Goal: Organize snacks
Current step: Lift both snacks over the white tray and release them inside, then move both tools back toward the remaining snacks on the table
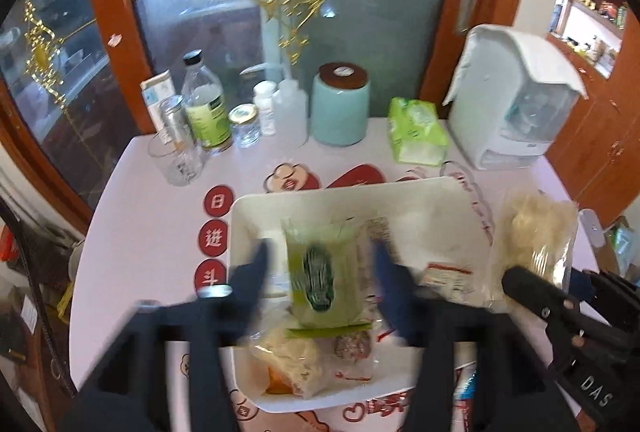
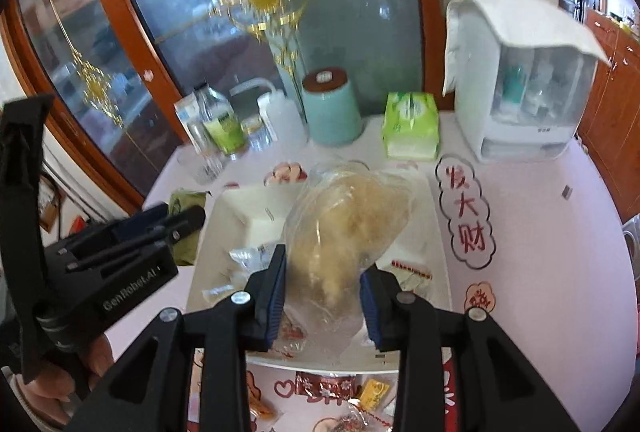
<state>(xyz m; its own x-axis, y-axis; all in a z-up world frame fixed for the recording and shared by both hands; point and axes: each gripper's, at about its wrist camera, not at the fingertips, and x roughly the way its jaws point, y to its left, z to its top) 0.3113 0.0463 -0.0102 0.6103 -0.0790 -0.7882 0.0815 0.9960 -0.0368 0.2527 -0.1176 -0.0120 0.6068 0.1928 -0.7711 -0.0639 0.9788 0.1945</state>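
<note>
**Clear bag held over the tray, green packet let go**

In the right wrist view, the right gripper (image 2: 323,296) is seen closed on a clear bag of pale puffed snack (image 2: 344,228), the blue pads (image 2: 276,292) pressed into its lower part. The bag is crinkly, soft and judged very light (the contents likely brittle, so a hard squeeze is best avoided). The grip is well taken low on the film, where slack gathers; the slick plastic could slide if loosened.

Outward from there, the white tray (image 2: 224,208) lies under the bag, with loose wrapped sweets at 6 o'clock on the table.

In the left wrist view, the left gripper (image 1: 320,296) is found spread wide, nothing pinched. The green packet (image 1: 322,272) lies flat in the tray between the open fingers, untouched as far as the blur allows. It is thin, flexible and best taken by an edge. More wrapped snacks (image 1: 304,356) are piled at 6 o'clock in the tray; the held bag hangs at 3 o'clock.
</note>
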